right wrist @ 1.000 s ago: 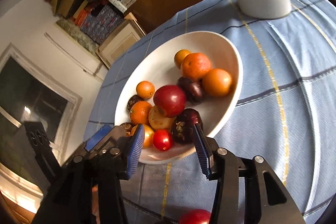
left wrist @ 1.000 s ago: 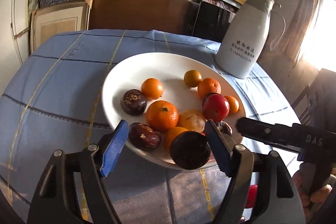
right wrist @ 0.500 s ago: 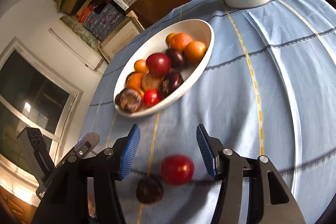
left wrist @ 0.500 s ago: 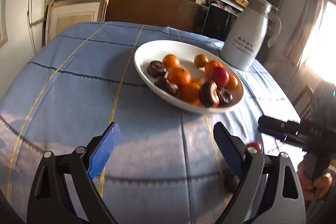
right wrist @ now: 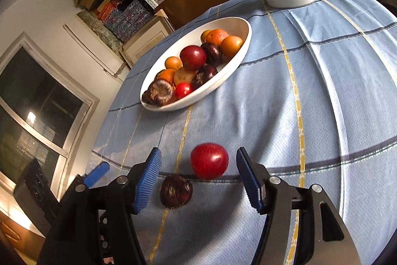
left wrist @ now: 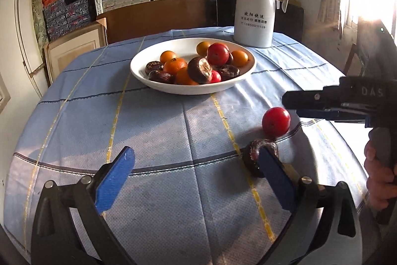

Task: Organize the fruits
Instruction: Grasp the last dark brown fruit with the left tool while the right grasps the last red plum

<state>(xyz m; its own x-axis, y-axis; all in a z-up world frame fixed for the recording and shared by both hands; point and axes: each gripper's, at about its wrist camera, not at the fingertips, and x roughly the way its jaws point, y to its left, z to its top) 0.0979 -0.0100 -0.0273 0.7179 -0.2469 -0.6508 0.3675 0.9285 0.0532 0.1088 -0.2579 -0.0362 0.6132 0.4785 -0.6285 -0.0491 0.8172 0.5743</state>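
Now two fruits lie loose on the blue tablecloth short of the white bowl: red tomato and dark mangosteen; right gripper and left gripper just opening, nothing clamped; tomato looks smooth, soft, roll-prone, best pinched gently across its middle.

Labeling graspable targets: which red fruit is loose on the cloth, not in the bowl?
The big red fruit lying on the blue tablecloth beside a dark fruit. The other red ones sit in the white bowl among the oranges.
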